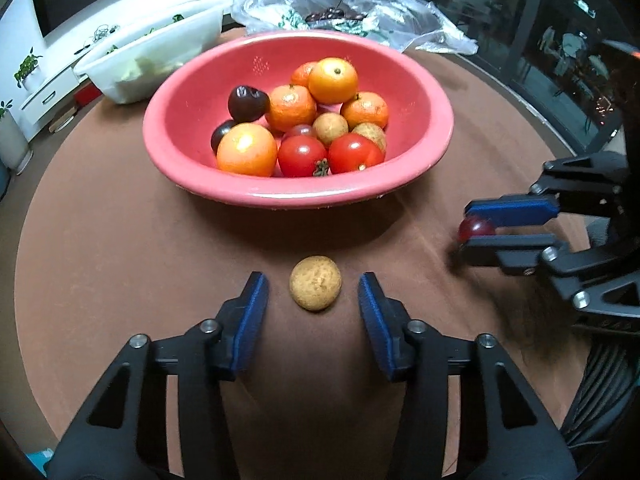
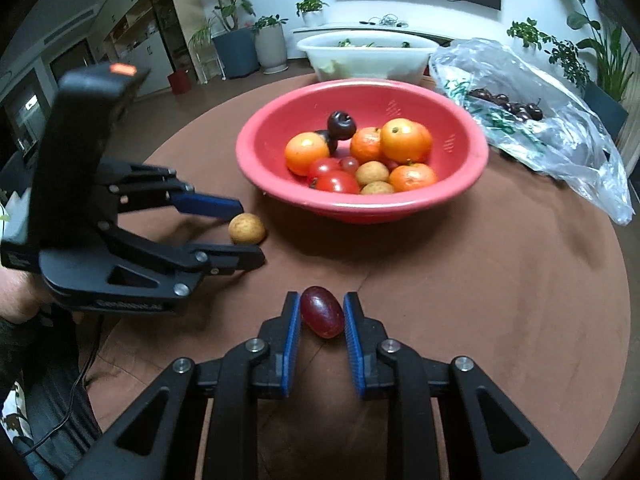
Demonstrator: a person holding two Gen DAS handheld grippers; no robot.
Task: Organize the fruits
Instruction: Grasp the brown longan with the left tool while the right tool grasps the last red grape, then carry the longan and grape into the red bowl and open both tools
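Two fruits are out of the red bowl [image 1: 298,196] and in play; the rest, about a dozen, sit heaped inside it: oranges and tangerines, tomatoes, dark plums, tan longans, one small grape. The bowl stands toward the far edge of the round brown surface [image 1: 120,248], roughly mid-width.

Left gripper [image 1: 314,294]: jaws apart, straddling a tan longan [image 1: 315,283] that rests on the surface just in front of the bowl, toward the near edge. Clear gaps show on both sides of the fruit, so no grip yet.

Right gripper [image 2: 322,314]: jaws clamped on a dark red grape [image 2: 322,312], pads pressing both sides. It is held near the right part of the near edge. Whether it is lifted or touching the cloth, cannot tell.

Progress, as a judgement: early. Only these two pieces are separated; no sorted groups or receiving dishes are visible on the surface. Nearly all the sorting is left.

Beyond the bowl at the far edge: a white tub [image 1: 152,60] with greens, and a clear plastic bag [image 1: 352,8] holding dark cherries, untouched.

Writing: raised lettering on the left gripper's body in the right wrist view, too blurred to read. Green print on the bag, illegible. No other labels made out.
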